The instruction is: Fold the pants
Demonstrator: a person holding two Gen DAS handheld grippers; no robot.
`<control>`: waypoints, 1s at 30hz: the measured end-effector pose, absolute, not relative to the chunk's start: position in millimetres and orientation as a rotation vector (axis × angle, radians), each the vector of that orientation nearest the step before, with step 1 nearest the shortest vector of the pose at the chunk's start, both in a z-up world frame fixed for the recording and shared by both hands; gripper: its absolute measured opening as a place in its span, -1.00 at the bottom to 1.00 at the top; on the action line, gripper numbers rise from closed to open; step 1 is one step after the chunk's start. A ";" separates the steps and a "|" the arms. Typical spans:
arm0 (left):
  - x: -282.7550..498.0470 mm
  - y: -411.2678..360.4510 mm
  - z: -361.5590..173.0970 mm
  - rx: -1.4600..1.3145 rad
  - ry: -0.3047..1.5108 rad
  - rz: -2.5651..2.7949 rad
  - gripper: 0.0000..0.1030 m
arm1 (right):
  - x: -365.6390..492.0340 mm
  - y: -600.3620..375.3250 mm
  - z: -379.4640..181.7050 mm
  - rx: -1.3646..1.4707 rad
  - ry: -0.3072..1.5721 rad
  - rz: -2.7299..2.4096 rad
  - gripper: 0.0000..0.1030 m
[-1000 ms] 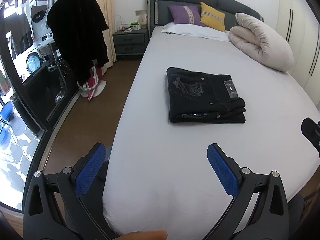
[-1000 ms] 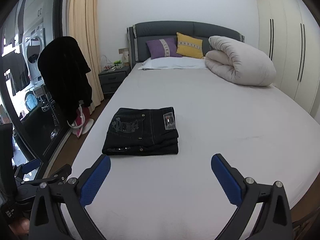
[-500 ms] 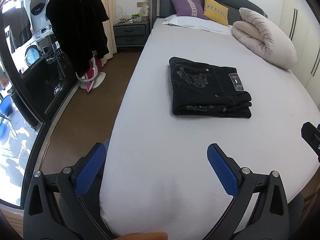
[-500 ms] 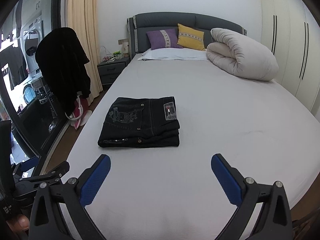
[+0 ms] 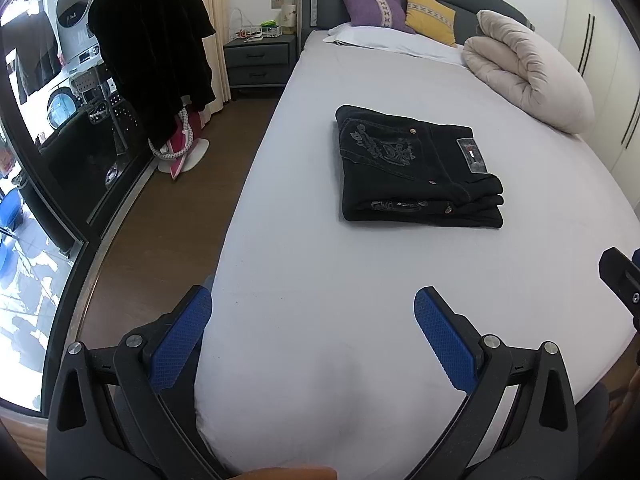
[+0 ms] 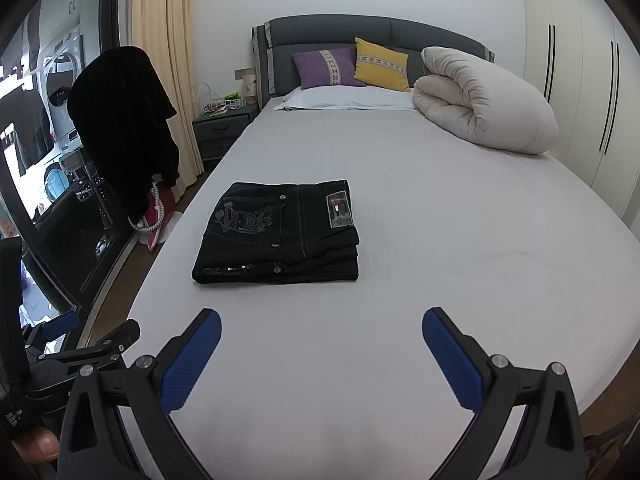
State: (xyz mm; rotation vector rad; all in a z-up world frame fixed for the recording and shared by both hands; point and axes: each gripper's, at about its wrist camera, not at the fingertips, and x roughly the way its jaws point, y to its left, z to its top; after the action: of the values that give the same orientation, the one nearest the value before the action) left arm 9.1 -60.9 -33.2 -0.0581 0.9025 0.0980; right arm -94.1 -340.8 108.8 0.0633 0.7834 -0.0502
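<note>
Evidently you're finished: the pants (image 6: pixel 280 232) lie folded on the bed (image 6: pixel 440 240), both the left gripper (image 5: pixel 312 320) and right gripper (image 6: pixel 320 344) spread, empty; nothing more needed.

Black pants (image 5: pixel 416 168), blue-padded tongs (image 5: pixel 312 340)

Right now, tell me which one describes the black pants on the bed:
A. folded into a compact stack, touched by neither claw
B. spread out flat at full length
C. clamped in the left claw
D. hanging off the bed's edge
A: the pants lie as a neat folded stack on the bed, with the left claw and right claw both open and well short of them.
</note>
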 end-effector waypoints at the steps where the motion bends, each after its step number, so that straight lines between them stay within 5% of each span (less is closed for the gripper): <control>1: 9.5 -61.1 -33.4 -0.059 0.902 0.098 1.00 | -94.5 -340.8 109.0 0.064 0.786 -0.051 1.00; 30: 4.2 -64.7 -37.1 -0.054 0.909 0.095 1.00 | -96.7 -343.3 98.2 0.075 0.817 -0.049 1.00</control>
State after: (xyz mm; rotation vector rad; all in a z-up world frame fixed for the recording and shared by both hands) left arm 4.2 -64.7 -37.1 -0.0541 0.9088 0.0954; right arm -96.7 -343.3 98.2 0.0748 0.8172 -0.0490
